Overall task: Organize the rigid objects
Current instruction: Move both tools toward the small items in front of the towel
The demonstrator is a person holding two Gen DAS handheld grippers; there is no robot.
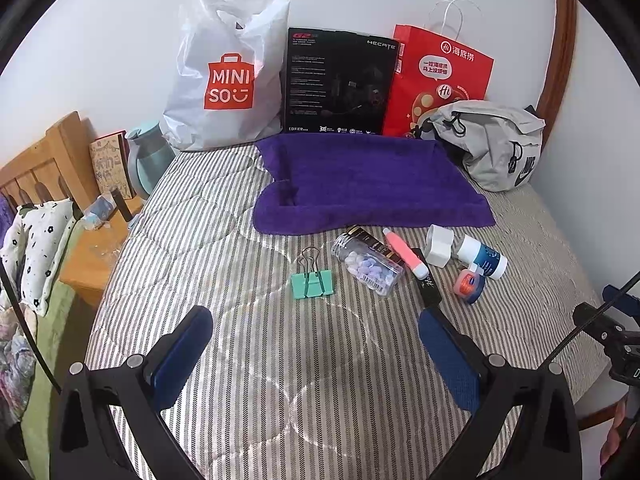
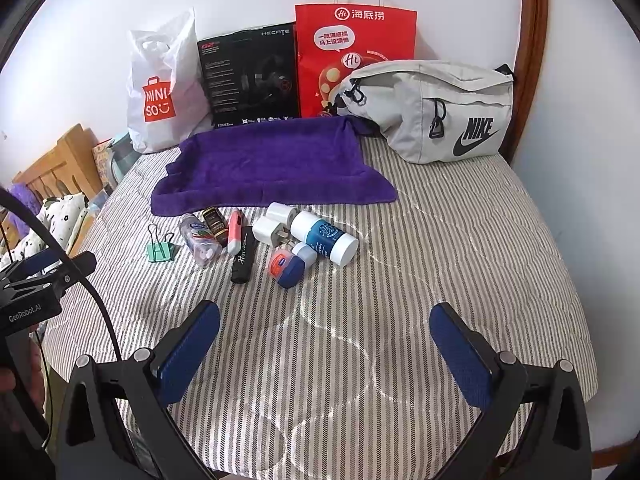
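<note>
both the left gripper (image 1: 316, 354) and right gripper (image 2: 326, 350) hover with jaws wide and empty over the striped bed (image 2: 440, 260). a green binder clip (image 1: 311, 282), clear jar (image 1: 370, 266), pink tube (image 1: 405, 253) and white bottle (image 2: 325, 237) lie clustered just before the purple towel (image 2: 272, 166).

Striped bed cover (image 2: 440, 264) carries purple towel (image 2: 272, 164), green binder clip (image 2: 160, 251), grey waist bag (image 2: 432, 108), small toiletries clustered near the towel

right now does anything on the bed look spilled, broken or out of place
Nothing looks spilled or broken. The small items lie jumbled on their sides below the purple towel: the white bottle and clear jar are tipped over.
</note>
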